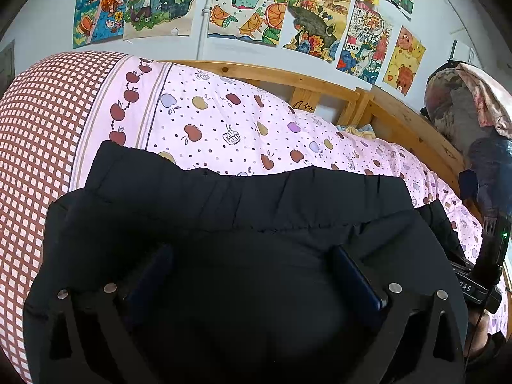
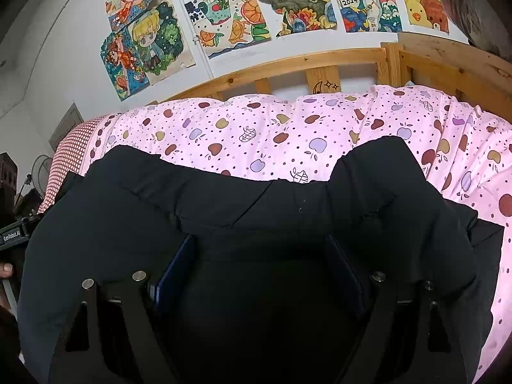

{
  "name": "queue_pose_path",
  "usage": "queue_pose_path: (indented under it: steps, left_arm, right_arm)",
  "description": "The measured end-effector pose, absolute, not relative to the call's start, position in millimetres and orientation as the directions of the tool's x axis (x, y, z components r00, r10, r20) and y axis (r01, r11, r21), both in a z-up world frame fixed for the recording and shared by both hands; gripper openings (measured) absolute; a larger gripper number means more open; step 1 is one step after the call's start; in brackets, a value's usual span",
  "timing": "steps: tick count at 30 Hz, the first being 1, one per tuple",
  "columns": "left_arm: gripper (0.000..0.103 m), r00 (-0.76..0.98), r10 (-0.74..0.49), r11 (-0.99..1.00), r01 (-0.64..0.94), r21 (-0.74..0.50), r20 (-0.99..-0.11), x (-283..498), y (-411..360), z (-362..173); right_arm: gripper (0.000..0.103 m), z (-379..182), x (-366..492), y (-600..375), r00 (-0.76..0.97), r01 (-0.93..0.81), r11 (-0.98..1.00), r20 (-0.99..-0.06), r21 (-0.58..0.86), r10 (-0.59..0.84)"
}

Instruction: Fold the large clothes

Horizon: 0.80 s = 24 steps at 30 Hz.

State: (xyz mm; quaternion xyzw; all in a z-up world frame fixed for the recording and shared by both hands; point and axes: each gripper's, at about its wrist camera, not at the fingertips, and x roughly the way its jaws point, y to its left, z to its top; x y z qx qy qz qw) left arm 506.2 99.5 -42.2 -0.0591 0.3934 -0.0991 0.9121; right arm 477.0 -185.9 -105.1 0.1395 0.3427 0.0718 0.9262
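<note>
A large black padded garment (image 1: 243, 204) lies on the pink apple-print quilt (image 1: 224, 118) of a bed. It fills the lower half of both views (image 2: 224, 198). My left gripper (image 1: 252, 256) stands wide open over the garment, its blue pads (image 1: 355, 275) far apart with black fabric between them. My right gripper (image 2: 260, 249) is also wide open over the garment, its blue pads (image 2: 174, 272) resting on the cloth. The fingertips are partly buried in folds. The right gripper's body (image 1: 480, 275) shows at the right edge of the left wrist view.
A red checked sheet (image 1: 35, 147) lies left of the quilt. A wooden bed rail (image 2: 320, 64) runs behind it, under a wall of colourful drawings (image 2: 230, 16). A pile of clothes (image 1: 460, 105) sits at the far right. A fan (image 2: 43, 166) stands at the left.
</note>
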Motion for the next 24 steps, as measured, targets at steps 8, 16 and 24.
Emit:
queue_pose_path:
  steps: [8,16,24]
  left_arm:
    - [0.102,0.672,-0.230,0.973,0.138,-0.185,-0.704,506,100,-42]
    - [0.102,0.676,-0.235,0.972,0.151,-0.180,-0.698,501,99,-45]
    - [0.102,0.700,-0.244,0.970,0.169,-0.176,-0.672,487,102,-42]
  right_arm:
    - [0.079,-107,475,-188,0.760,-0.041,0.948,-0.606,0.317,0.235]
    - [0.079,-106,470,-189,0.772,-0.049,0.943,-0.587,0.330,0.246]
    - [0.079,-102,459,-192,0.792,-0.057,0.937,-0.555,0.345,0.253]
